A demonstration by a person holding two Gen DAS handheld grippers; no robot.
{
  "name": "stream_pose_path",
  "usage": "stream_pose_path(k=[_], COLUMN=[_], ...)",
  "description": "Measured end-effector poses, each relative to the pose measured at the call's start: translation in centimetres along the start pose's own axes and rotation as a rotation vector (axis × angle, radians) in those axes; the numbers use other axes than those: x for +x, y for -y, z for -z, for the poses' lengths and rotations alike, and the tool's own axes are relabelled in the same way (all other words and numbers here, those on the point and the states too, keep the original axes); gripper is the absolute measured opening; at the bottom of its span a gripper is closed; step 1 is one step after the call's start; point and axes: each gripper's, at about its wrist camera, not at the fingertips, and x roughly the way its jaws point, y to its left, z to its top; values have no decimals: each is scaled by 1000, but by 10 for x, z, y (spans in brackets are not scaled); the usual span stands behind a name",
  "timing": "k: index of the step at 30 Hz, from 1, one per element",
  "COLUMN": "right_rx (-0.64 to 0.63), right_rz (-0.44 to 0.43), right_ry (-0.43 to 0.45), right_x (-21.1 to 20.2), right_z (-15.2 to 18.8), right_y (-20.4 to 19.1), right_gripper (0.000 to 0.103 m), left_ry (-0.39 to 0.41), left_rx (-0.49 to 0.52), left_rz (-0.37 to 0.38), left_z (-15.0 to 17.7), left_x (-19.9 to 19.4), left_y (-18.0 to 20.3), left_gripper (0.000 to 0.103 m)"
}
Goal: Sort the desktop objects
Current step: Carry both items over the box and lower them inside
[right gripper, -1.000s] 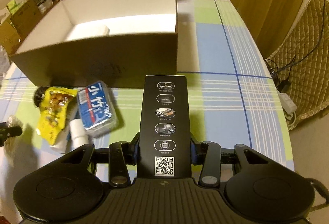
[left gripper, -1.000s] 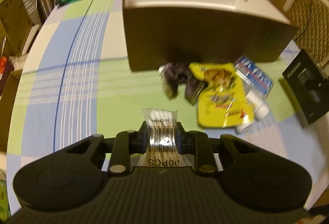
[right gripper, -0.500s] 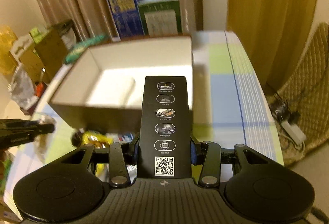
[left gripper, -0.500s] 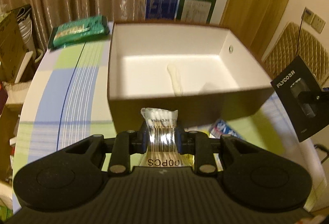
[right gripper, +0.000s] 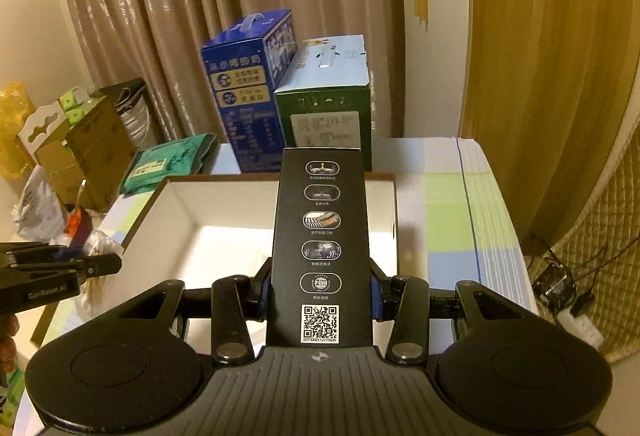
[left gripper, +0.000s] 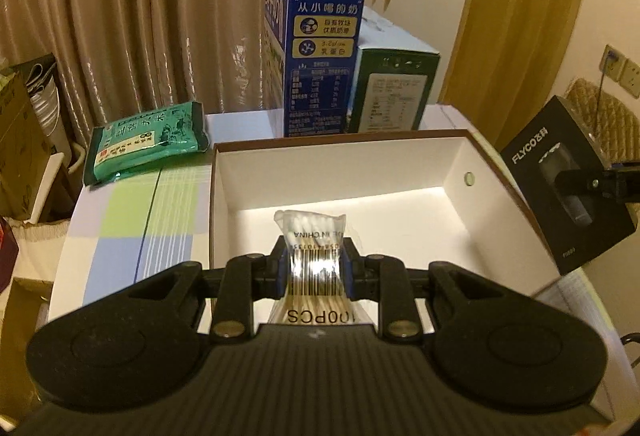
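Observation:
My left gripper point(left gripper: 314, 270) is shut on a clear bag of cotton swabs point(left gripper: 312, 236) and holds it over the near edge of the open brown box with white inside point(left gripper: 460, 171). My right gripper point(right gripper: 320, 290) is shut on a tall black shaver box point(right gripper: 322, 232) and holds it upright above the same open box point(right gripper: 176, 211). The black shaver box also shows at the right of the left wrist view point(left gripper: 560, 183). The left gripper shows at the left of the right wrist view point(right gripper: 94, 264).
A blue milk carton point(left gripper: 320, 63) and a green carton point(left gripper: 392, 91) stand behind the open box. A green packet point(left gripper: 148, 139) lies at the table's far left. Cardboard boxes point(right gripper: 88, 151) stand beside the table. Curtains hang behind. A power strip point(right gripper: 580, 328) lies on the floor at right.
Both grippers have risen and moved forward from the table items to above the open box, each still holding its object. The loose items on the table have dropped out of view.

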Motion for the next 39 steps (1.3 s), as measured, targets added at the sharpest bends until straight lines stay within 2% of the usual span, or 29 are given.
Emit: stream_pose_path(k=[6,17,25,27,39], right_rx=[14,11,-3,-7,-32], right_rz=[22,90,123,128,156], right_ry=[-58,-205,-244,-249,-260], right_x=[42,111,129,130,136], right_z=[-11,4,11,12,16], right_y=[8,18,22,22,22], right_gripper=[41,41,41,41,41], left_ry=[-78,-238,-291,-292,-294], left_rx=[19,16,47,57,62], left_rz=[-32,-48,-53,-53,-51], left_z=[-7,11,15,16,14], left_x=[47,119,138,139,139], left_y=[-1,-13,-13,-11,-9], left_gripper=[21,21,23,27,30])
